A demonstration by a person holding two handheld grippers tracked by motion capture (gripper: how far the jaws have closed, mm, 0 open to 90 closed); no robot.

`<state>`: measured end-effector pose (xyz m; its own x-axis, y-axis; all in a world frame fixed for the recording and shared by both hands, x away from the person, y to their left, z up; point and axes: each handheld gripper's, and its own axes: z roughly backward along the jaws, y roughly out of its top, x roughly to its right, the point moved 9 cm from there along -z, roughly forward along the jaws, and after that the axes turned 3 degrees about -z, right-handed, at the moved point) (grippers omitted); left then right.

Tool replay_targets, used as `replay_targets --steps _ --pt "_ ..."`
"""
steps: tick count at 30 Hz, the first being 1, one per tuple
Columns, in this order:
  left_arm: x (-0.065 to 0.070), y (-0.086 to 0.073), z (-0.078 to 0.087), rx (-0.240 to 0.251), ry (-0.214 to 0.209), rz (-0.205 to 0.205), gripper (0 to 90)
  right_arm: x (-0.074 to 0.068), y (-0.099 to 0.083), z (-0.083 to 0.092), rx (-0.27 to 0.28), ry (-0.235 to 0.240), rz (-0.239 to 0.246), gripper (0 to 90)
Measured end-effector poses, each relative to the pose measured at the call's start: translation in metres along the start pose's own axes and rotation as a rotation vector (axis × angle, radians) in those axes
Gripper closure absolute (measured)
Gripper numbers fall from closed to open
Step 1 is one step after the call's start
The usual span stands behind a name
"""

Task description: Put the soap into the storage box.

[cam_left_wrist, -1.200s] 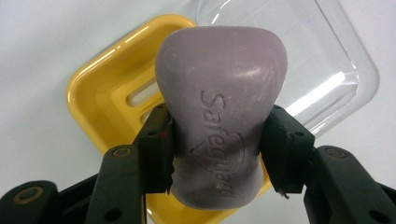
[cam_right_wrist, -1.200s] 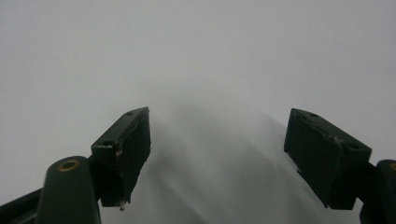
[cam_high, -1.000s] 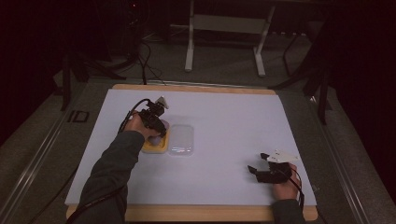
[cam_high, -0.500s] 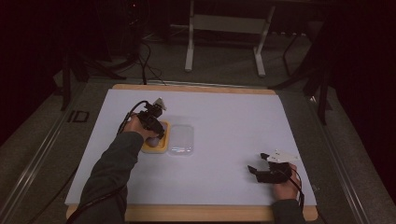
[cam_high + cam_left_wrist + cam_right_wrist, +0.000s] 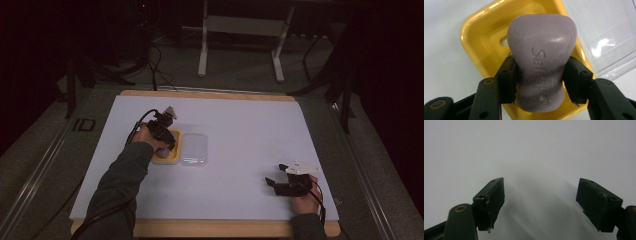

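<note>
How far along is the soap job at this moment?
Done: the clear lid lies on the table beside the yellow soap dish, so the dish is open. In hand: the left hand-held gripper is clamped on the purple soap bar over the dish. Left: I cannot tell whether the bar is going in or coming out. The right hand-held gripper is open, idle.

High view: dim overall; the white table [image 5: 250, 140] was the only lit area, surroundings near black, detail soft and grainy. Left gripper view: bright, sharp; white glare streaks on the clear lid [image 5: 609, 47] and yellow dish [image 5: 474, 37]; soft sheen on the soap [image 5: 541, 60]. Right gripper view: even grey light, faint blurred shadows fanning between the jaws, edges darkened.
</note>
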<state>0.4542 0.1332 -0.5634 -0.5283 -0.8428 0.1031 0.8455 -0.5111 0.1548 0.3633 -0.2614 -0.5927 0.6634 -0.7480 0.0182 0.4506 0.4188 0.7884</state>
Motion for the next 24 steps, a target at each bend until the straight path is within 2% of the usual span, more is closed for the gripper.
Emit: replay_targets --steps 1,4,9,13,20,24 --pt "-0.001 -0.001 -0.001 -0.006 0.004 0.004 43.4 0.0 0.0 0.0 -0.001 0.0 0.001 22.5" --pt "-0.005 -0.001 -0.001 0.011 -0.018 0.038 40.4 0.0 0.0 0.0 0.0 0.0 0.002 22.5" --pt "-0.006 0.001 0.002 0.044 -0.023 0.052 35.1 0.0 0.0 0.0 -0.002 -0.001 0.006 22.4" --pt "-0.008 0.003 0.009 0.07 0.006 0.042 31.2 0.0 0.0 0.0 -0.002 -0.001 0.006 22.5" --pt "-0.01 0.004 0.019 0.107 0.023 0.031 31.2 0.0 0.0 0.0 -0.002 -0.001 0.006 22.5" --pt "-0.008 0.005 0.026 0.131 0.037 -0.001 31.2 0.0 0.0 0.0 -0.002 -0.001 0.006 22.5"
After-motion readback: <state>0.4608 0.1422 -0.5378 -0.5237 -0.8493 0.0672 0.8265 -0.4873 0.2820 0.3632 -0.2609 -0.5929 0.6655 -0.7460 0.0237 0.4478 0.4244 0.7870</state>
